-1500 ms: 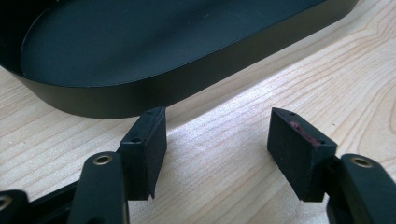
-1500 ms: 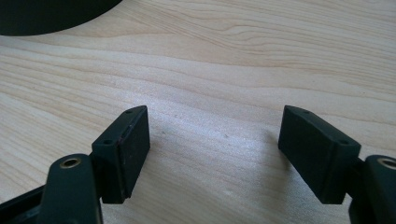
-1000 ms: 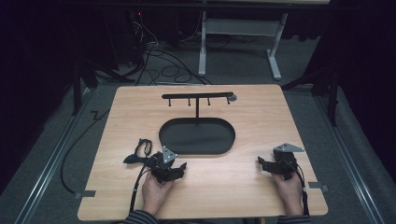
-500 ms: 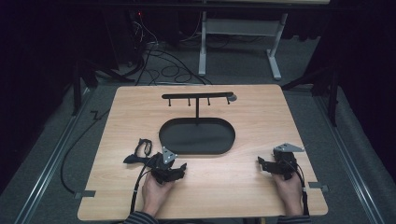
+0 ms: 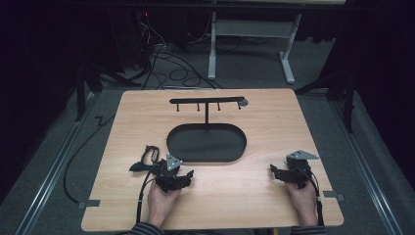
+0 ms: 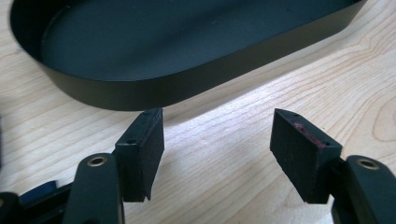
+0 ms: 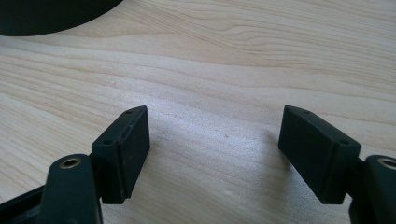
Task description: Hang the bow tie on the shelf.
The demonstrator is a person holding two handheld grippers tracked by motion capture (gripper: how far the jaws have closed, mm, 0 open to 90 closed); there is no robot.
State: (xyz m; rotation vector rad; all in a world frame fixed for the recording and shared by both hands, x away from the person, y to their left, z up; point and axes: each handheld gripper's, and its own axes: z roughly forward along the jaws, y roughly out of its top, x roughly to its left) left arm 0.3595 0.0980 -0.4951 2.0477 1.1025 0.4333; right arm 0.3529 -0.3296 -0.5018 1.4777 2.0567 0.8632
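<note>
A black oval tray (image 5: pixel 172 142) lies at the middle of the wooden table (image 5: pixel 274 117). From its far side rises a black T-shaped stand (image 5: pixel 207 102) with small hooks under its bar. My left gripper (image 5: pixel 173 169) rests on the table just in front of the tray's left end. Its jaws stand open and empty (image 6: pixel 217 126), facing the tray's wall (image 6: pixel 187 88). My right gripper (image 5: pixel 286 171) rests near the front right of the table, also open with nothing between its jaws (image 7: pixel 215 123). A corner of the tray (image 7: pixel 46 14) lies at its upper left.
A small black looped item (image 5: pixel 146 157) lies on the table just left of the left gripper; I cannot tell what it is. Cables (image 5: pixel 161 63) and a white table frame (image 5: pixel 254 34) stand on the floor beyond the table's far edge.
</note>
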